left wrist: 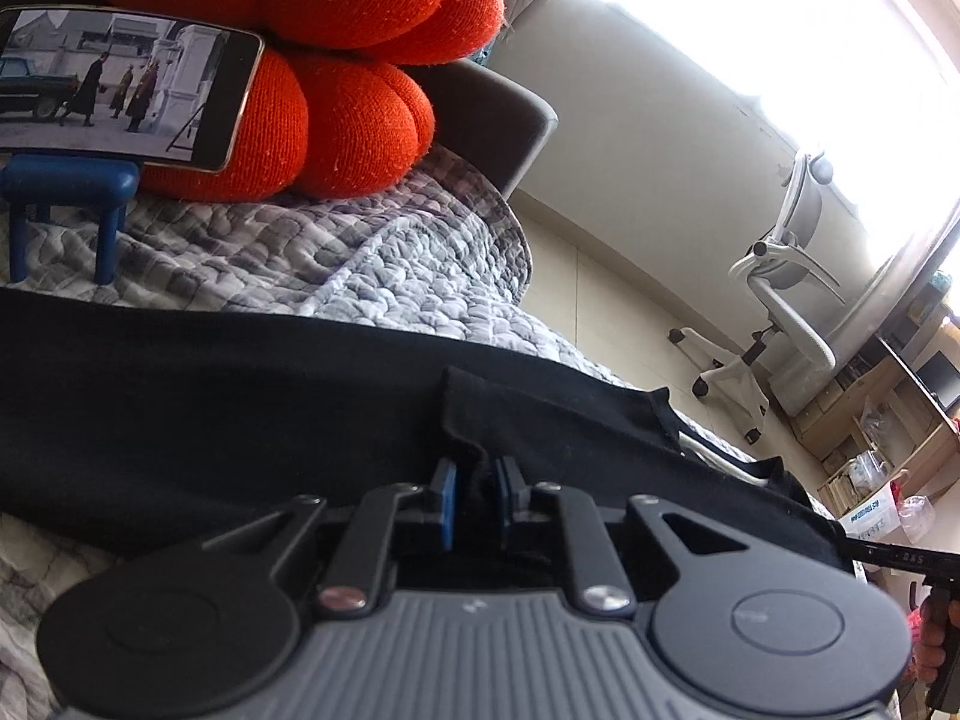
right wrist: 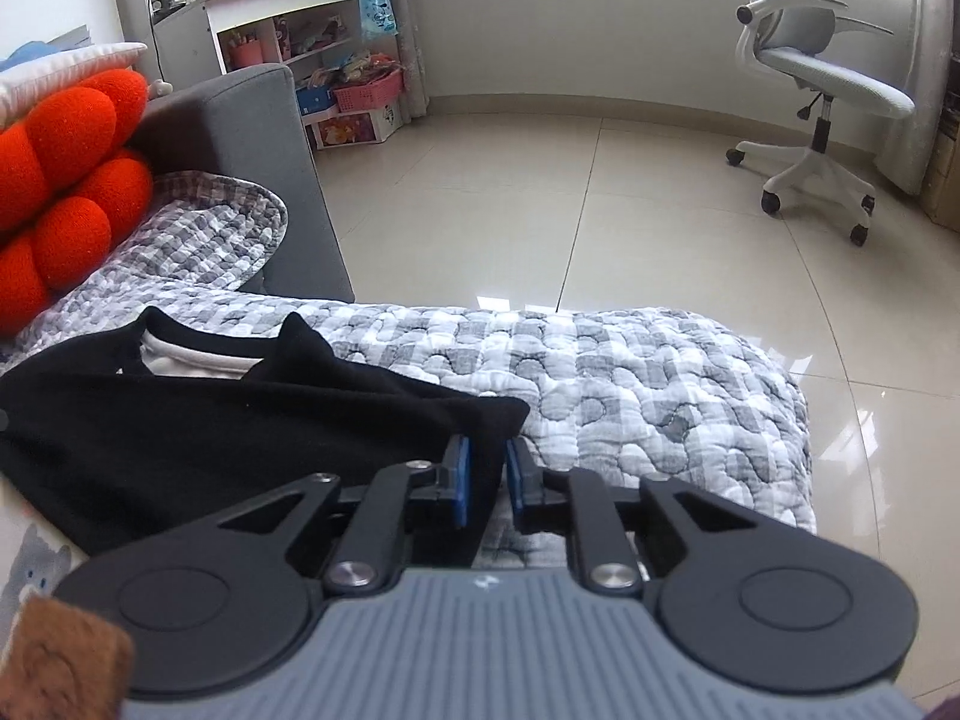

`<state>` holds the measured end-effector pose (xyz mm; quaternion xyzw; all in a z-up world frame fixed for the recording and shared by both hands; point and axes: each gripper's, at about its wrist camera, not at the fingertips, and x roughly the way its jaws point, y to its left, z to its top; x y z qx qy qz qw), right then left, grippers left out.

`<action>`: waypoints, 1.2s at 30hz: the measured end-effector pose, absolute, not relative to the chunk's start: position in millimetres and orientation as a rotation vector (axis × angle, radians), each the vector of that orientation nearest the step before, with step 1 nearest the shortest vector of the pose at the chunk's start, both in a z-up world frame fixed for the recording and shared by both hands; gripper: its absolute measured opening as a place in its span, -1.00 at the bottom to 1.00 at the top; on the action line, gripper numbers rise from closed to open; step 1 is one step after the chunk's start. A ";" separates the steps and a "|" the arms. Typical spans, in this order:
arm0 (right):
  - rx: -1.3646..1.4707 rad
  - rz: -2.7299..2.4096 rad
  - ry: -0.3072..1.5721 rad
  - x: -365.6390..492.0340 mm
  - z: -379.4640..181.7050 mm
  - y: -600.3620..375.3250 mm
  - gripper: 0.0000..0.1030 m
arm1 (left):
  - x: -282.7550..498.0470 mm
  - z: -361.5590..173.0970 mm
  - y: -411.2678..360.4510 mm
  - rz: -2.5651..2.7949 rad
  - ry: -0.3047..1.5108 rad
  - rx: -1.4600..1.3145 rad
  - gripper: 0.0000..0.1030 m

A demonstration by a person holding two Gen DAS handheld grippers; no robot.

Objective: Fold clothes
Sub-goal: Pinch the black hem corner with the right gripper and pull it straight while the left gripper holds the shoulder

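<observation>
A black garment lies spread across a grey patterned quilt. My left gripper is shut on a raised fold of the black cloth, which is pinched between its blue pads. In the right wrist view the same black garment shows its neckline with a white inner layer. My right gripper stands open at the garment's right edge. The cloth's rim lies just past its fingertips, and the quilt shows through the gap between the pads.
An orange knotted cushion rests on the grey sofa arm, with a phone on a blue stand beside it. A white office chair stands on the tiled floor, and cluttered shelves line the far wall.
</observation>
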<state>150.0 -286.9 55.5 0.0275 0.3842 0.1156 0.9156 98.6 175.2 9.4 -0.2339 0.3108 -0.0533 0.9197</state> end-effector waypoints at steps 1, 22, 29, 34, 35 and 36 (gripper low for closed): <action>0.078 0.257 0.798 144.0 60.3 -288.2 0.03 | 98.2 9.8 175.0 -0.110 0.638 -0.484 -0.73; -0.042 0.309 0.842 70.0 54.7 -280.9 -0.82 | 88.5 22.8 181.3 -0.177 0.605 -0.584 -0.74; 0.004 0.335 0.833 71.7 49.4 -295.1 -0.63 | 94.8 12.5 185.3 -0.127 0.659 -0.574 -0.77; 0.004 0.366 0.726 52.7 66.6 -292.4 -0.48 | 93.6 13.2 190.6 -0.122 0.639 -0.611 -0.79; -0.011 0.368 0.710 50.3 67.0 -290.1 -0.48 | 93.1 13.9 190.3 -0.124 0.635 -0.613 -0.79; -0.026 0.370 0.693 48.0 67.4 -287.9 -0.48 | 92.6 14.7 190.0 -0.126 0.632 -0.612 -0.79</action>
